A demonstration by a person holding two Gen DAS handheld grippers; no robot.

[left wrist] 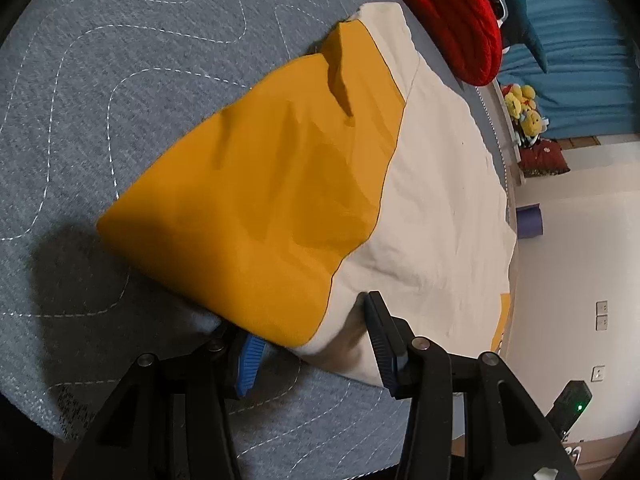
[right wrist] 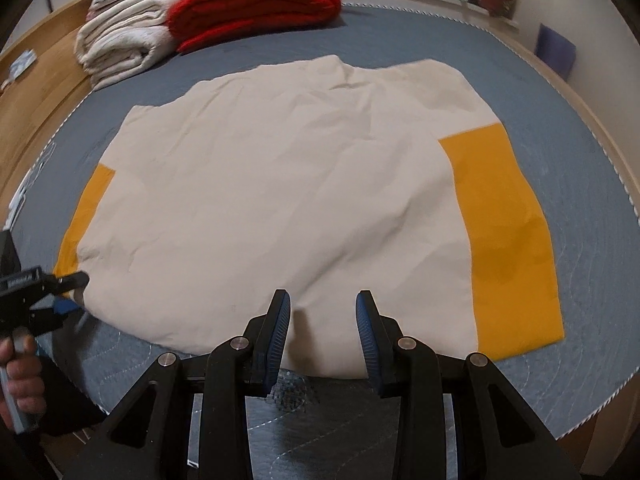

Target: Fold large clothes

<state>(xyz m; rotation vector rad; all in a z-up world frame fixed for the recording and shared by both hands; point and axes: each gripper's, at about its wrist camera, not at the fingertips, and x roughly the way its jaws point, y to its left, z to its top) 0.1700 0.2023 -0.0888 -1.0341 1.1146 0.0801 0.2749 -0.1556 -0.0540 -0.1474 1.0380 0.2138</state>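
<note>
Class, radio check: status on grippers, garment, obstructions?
Left gripper open around shirt corner. Right gripper open above hem, empty. Red blanket beyond, clear.

Left wrist view: one fingertip of the left tongs (left wrist: pixel 308 332) sits under the hem of the cream garment with mustard-yellow sleeves (left wrist: pixel 436 200), so only its blue ribbed pad (left wrist: pixel 250 364) shows. The hem corner between the fingers is motion-blurred; can't tell contact. The folded red knit blanket (left wrist: pixel 452 12) is cut off by the top edge. The yellow plush toys (left wrist: pixel 522 110) are too small to identify.

Right wrist view: the person's hand (right wrist: pixel 20 376) on the left tongs' handle is clipped by the frame edge. The far mustard sleeve (right wrist: pixel 86 216) is mostly tucked beneath the cream body. The stack of folded cream towels (right wrist: pixel 120 52) partly hides the items behind.
</note>
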